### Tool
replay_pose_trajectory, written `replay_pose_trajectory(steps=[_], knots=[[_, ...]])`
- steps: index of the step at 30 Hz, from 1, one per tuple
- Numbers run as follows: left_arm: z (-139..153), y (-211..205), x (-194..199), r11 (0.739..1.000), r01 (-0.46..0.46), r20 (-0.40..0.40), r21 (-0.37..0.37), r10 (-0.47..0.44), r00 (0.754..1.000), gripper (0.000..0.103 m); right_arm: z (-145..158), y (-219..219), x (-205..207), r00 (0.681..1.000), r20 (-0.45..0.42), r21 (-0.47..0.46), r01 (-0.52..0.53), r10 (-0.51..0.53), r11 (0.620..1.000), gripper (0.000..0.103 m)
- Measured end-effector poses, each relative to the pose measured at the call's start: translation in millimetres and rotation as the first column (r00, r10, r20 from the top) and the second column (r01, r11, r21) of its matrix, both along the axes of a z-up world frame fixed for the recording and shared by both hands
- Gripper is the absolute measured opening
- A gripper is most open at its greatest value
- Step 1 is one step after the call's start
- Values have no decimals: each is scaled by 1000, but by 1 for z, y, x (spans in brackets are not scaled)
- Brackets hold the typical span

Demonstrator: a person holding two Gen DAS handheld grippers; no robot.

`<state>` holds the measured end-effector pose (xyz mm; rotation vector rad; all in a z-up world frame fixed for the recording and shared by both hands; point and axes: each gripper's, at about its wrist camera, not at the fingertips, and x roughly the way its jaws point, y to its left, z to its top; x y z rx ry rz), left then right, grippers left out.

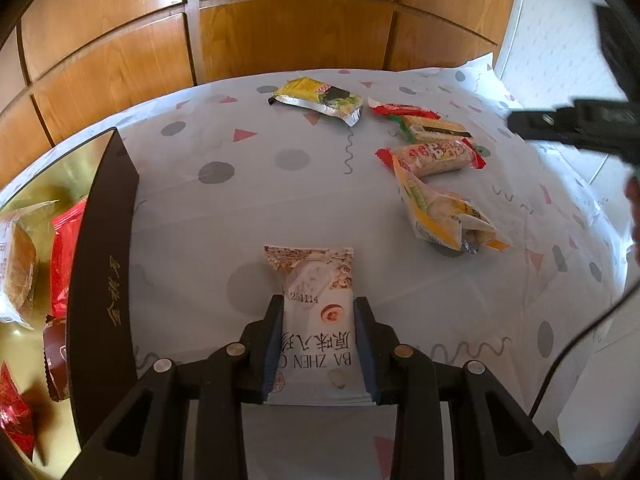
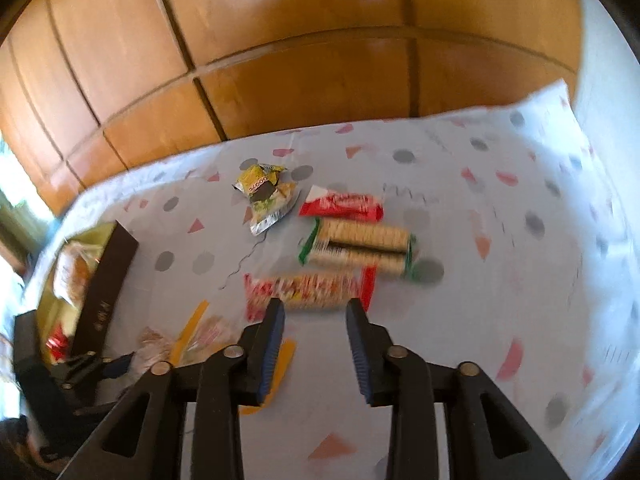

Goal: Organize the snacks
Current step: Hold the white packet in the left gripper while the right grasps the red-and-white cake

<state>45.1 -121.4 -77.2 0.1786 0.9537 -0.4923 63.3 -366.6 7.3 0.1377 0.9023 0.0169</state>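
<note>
My left gripper (image 1: 319, 304) is shut on a white snack packet (image 1: 310, 268) printed "BA ZHEN", holding it above the tablecloth just right of the dark box (image 1: 104, 272). The box has a gold inside and holds several wrapped snacks (image 1: 64, 256). My right gripper (image 2: 316, 308) is open with nothing between its fingers. It hovers just short of a red-and-white rice cracker packet (image 2: 304, 292). Beyond that packet lie a green-edged biscuit packet (image 2: 360, 248), a red packet (image 2: 344, 208) and a yellow packet (image 2: 266, 192). A yellow-and-white bag (image 2: 192, 336) lies left of the right gripper.
A patterned cloth (image 1: 224, 220) covers the table, with wooden cabinet doors (image 1: 288, 36) right behind its far edge. A black cable (image 1: 576, 344) runs down the right side. The right wrist view is blurred.
</note>
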Motion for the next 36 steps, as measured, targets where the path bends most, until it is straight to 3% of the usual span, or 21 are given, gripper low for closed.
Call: replay_pose_trajectory(steps=[5,10,14,18,22,24,25,26,28,30,36], knots=[[0,1,-1,1000,-2,-1,-11,2,1000,34,1,7,43,994,-40,-100,-108,104,989,38],[1,1,-1,1000,-1,-4,-16,1,1000,34,-14,22,85,963,-152,-254,-257,224,932,51],[1,2,0,1000,-3,-8,-22,3,1000,34,-33,28,117,933,-248,-339,-335,260,879,55],[1,3,1,999,-8,-20,-32,8,1000,35,-46,28,146,924,-285,-382,-353,254,854,56],[1,4,3,999,-11,-32,-39,9,999,35,-64,17,175,918,-328,-369,-343,224,864,59],[1,3,4,999,-11,-34,-40,10,999,35,-68,5,185,922,-327,-316,-313,207,896,62],[0,3,4,999,-12,-35,-40,11,999,35,-67,-2,188,929,-318,-279,-283,189,918,55],[0,3,5,999,-13,-36,-40,12,999,36,-66,-12,190,938,-307,-245,-243,162,939,39],[0,2,5,999,-14,-36,-38,13,999,36,-65,-30,189,946,-297,-183,-188,128,965,32],[0,2,5,999,-14,-34,-35,13,999,36,-64,-47,183,952,-289,-139,-143,98,980,31],[0,2,3,999,-12,-28,-30,12,1000,36,-49,-95,154,972,-224,-144,43,-75,989,26]])
